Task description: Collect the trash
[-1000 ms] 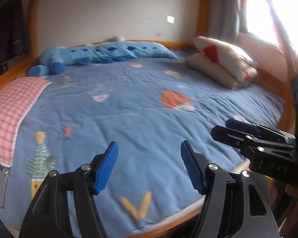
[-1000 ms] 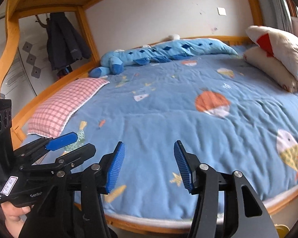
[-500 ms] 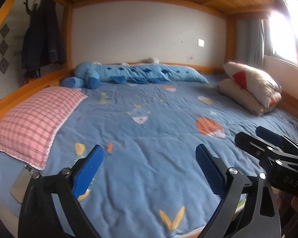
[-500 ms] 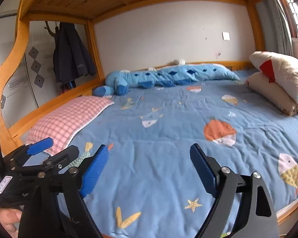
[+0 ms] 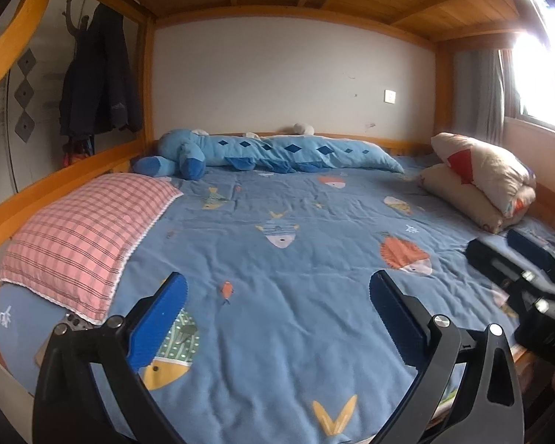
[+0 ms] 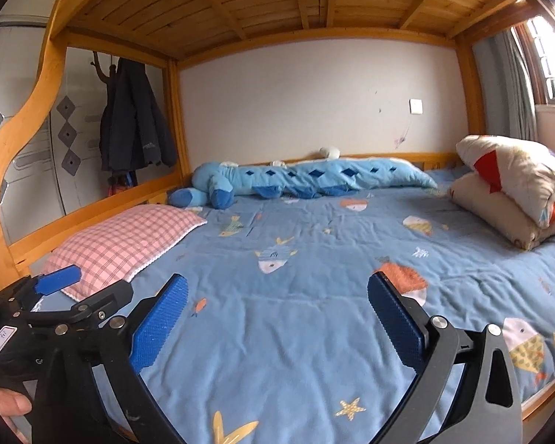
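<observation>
My left gripper [image 5: 277,285] hovers over the near part of a blue fish-print quilt [image 5: 285,296]; its jaws are opening wide with nothing between them. My right gripper [image 6: 277,285] is beside it over the same quilt, jaws also opening and empty. Each gripper shows in the other's view: the right gripper [image 5: 499,248] at the right edge, the left gripper [image 6: 88,288] at the lower left, held by a hand [image 6: 7,405]. A flat silvery-tan packet [image 5: 42,353] peeks from under the near corner of the pink checked pillow [image 5: 81,236], partly hidden by my left finger.
A long blue plush toy [image 5: 277,150] lies along the far wall. A folded cream duvet [image 5: 484,181] sits at the right. A wooden bunk frame [image 6: 22,122] surrounds the bed, with slats overhead. Dark coats [image 6: 133,122] hang at the left. A window [image 5: 536,74] glares at right.
Both grippers have risen and tilted upward, so more wall and ceiling show. Both pairs of jaws have spread from half-closed to wide. Nothing was picked up.
</observation>
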